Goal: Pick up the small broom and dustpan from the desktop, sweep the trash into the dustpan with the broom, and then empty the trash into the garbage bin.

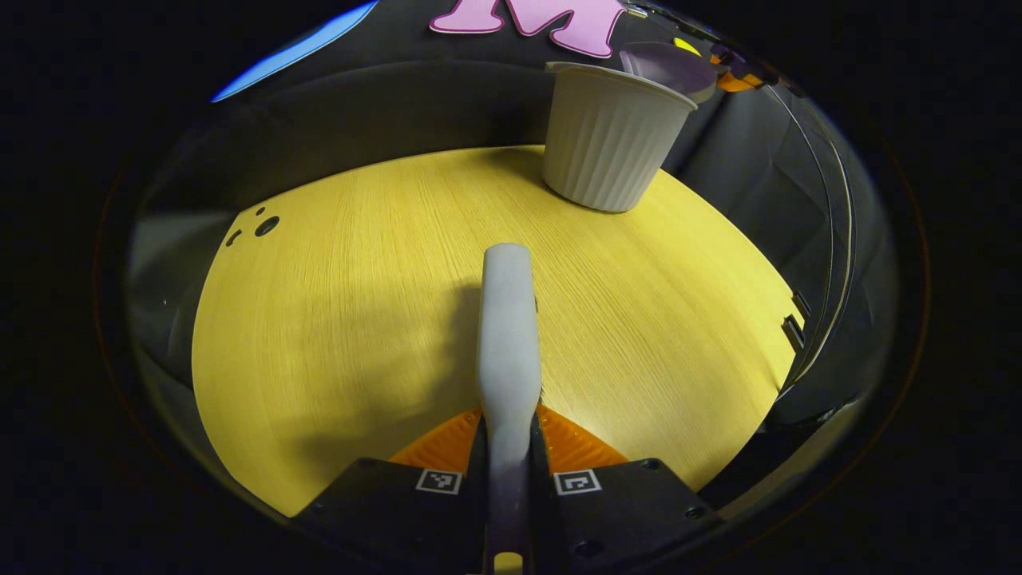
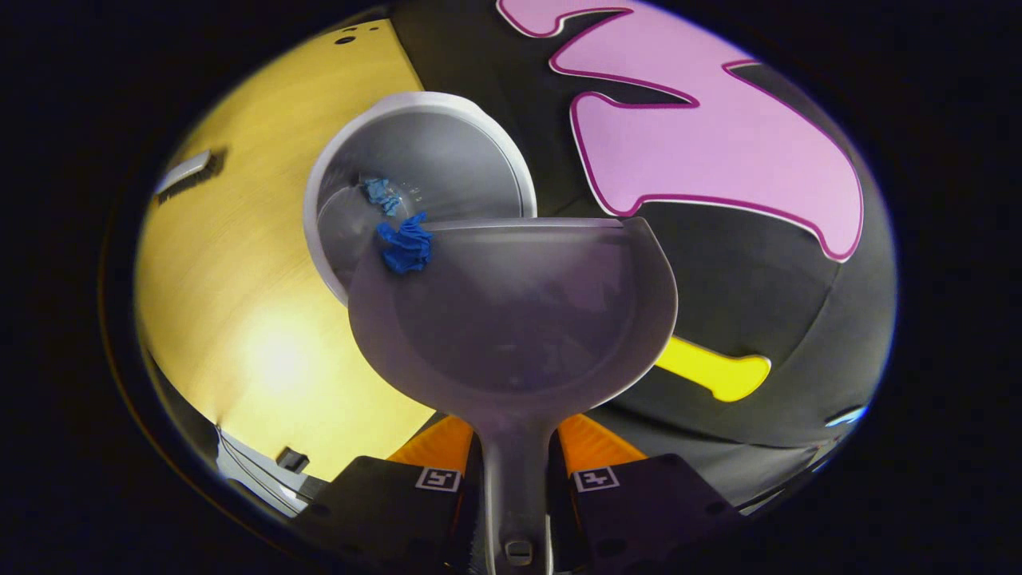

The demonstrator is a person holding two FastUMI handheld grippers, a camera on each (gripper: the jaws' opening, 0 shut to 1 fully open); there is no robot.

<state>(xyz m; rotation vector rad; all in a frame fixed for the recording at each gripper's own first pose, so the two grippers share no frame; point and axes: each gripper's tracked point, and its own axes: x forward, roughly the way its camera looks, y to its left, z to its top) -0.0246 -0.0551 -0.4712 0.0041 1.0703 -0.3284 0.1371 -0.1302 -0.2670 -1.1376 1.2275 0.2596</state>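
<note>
We find the right gripper (image 2: pixel 515 471) jaws clamped on the light, rigid dustpan (image 2: pixel 511 319) handle, tipping crumpled blue paper (image 2: pixel 406 246) into the garbage bin (image 2: pixel 447 144); left gripper (image 1: pixel 509 471) jaws grip the broom (image 1: pixel 508 335).

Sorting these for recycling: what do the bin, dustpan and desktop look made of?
Bin: likely matte white plastic, with a ribbed wall and rolled rim. Dustpan: smooth grey plastic, with a soft sheen and moulded lip. Desktop: wood or wood-look laminate, with fine straight grain.
</note>
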